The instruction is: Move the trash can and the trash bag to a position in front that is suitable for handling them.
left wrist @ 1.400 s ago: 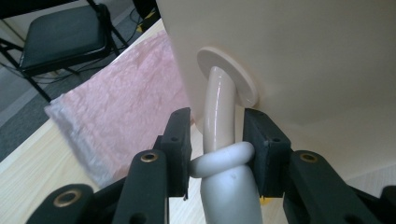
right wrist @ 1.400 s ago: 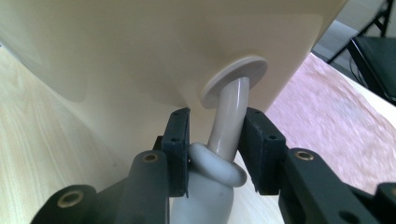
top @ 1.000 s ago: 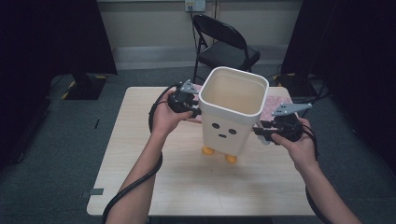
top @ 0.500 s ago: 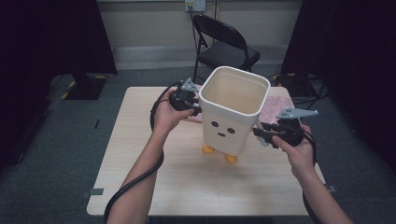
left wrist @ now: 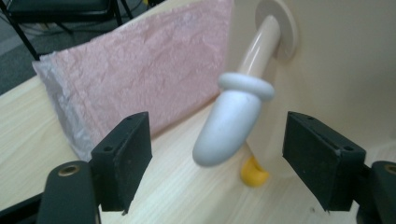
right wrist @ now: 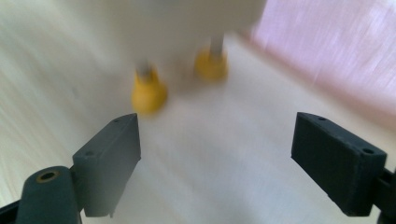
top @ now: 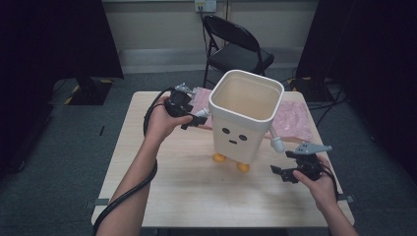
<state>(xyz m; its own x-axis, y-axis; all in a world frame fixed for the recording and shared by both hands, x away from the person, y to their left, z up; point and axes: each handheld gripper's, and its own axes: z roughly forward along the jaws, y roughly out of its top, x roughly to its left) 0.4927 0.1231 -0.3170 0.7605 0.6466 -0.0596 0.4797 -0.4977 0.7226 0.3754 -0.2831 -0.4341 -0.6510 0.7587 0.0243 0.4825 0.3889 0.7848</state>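
A cream bin [top: 246, 118] with a drawn face, two peg arms and orange feet [top: 219, 157] stands mid-table. My left gripper [top: 194, 120] is at the bin's left side. Its jaws have just been opening and now stand wide on either side of the bin's arm [left wrist: 231, 126] without touching it, as the left gripper view [left wrist: 223, 158] shows. My right gripper [top: 280, 173] is low near the table's front right, below the bin's other arm [top: 275, 140]. Its jaws have also just been opening, with nothing between them [right wrist: 229, 163]. They face the orange feet [right wrist: 148, 95].
A pink plastic bag [top: 292, 120] lies flat on the wooden table [top: 162, 187] behind and beside the bin, also seen as the pink bag [left wrist: 140, 70] past the left jaws. A black folding chair [top: 236, 44] stands beyond the table's far edge.
Both grippers let go of the bin's arms and their jaws spread. The right hand dropped down and toward the table's front. The left hand barely shifted.
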